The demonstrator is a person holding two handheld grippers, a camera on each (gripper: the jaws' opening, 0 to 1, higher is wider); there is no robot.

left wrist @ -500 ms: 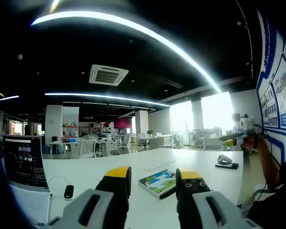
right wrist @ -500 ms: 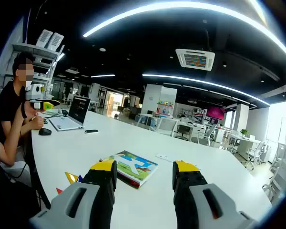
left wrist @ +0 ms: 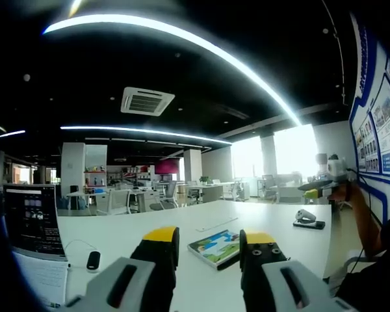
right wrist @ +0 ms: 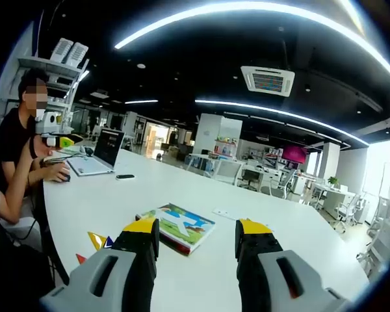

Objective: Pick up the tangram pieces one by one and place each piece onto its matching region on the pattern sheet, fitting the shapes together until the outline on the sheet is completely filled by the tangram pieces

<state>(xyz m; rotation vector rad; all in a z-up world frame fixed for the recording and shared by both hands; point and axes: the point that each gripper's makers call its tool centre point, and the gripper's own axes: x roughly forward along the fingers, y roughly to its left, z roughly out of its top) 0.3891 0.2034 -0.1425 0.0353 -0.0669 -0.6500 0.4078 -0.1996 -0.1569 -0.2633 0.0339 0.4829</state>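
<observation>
My left gripper [left wrist: 209, 236] stands open above a white table [left wrist: 117, 227], nothing between its yellow-tipped jaws. Beyond it lies the colourful pattern sheet booklet [left wrist: 216, 247]. My right gripper [right wrist: 198, 229] is also open and holds nothing. The same booklet [right wrist: 180, 226] lies just past its left jaw. Loose tangram pieces sit at the table's near left: a yellow triangle [right wrist: 95, 241], a blue piece [right wrist: 108, 244] and a red piece [right wrist: 81, 259], partly hidden behind the left jaw.
A person [right wrist: 16, 156] sits at the table's left end with a laptop [right wrist: 99, 158], a mouse and a phone [right wrist: 124, 177]. In the left gripper view a monitor [left wrist: 31, 221], a black mouse [left wrist: 94, 261], a phone [left wrist: 309, 225] and a person's arm [left wrist: 367, 221] border the table.
The seated person's hand has dropped onto the mouse by the laptop. Both grippers hold still, apart from a slight camera shift.
</observation>
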